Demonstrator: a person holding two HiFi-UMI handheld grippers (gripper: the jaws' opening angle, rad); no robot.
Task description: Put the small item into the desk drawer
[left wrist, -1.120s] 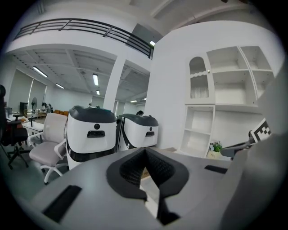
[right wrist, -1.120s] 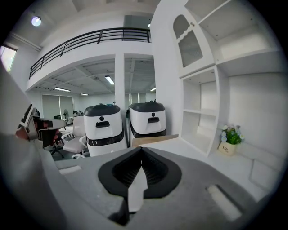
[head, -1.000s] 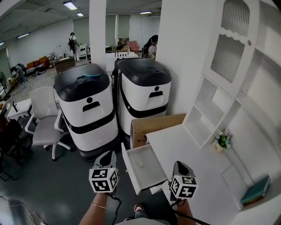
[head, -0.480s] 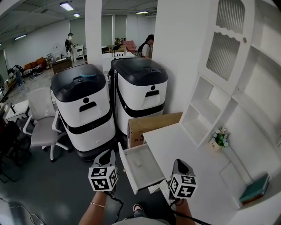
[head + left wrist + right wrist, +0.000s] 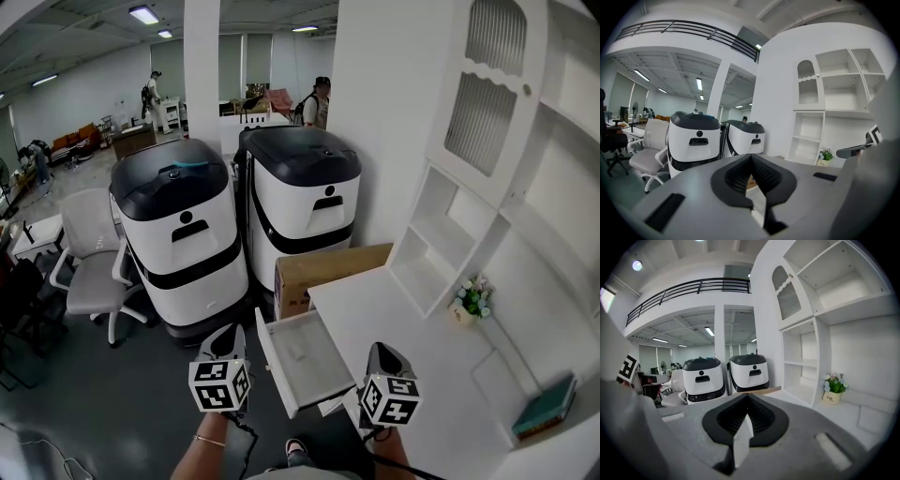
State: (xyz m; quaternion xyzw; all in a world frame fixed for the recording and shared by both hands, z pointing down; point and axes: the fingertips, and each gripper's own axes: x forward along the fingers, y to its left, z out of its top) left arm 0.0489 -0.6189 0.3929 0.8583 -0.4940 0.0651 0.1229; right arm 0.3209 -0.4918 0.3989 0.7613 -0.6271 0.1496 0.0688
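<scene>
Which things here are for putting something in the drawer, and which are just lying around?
For the job: open desk drawer; left tongs; right tongs, both shut. The small item I cannot make out.
Just lying about: flower pot; teal book; cardboard box; two white machines; office chair.

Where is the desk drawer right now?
Head view, bottom centre: the drawer stands pulled open from the white desk's left edge, just below the cardboard box.

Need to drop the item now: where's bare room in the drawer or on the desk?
Drawer floor looks nearly bare. Desk is bare between drawer and shelves; flowers and book crowd the wall side.
</scene>
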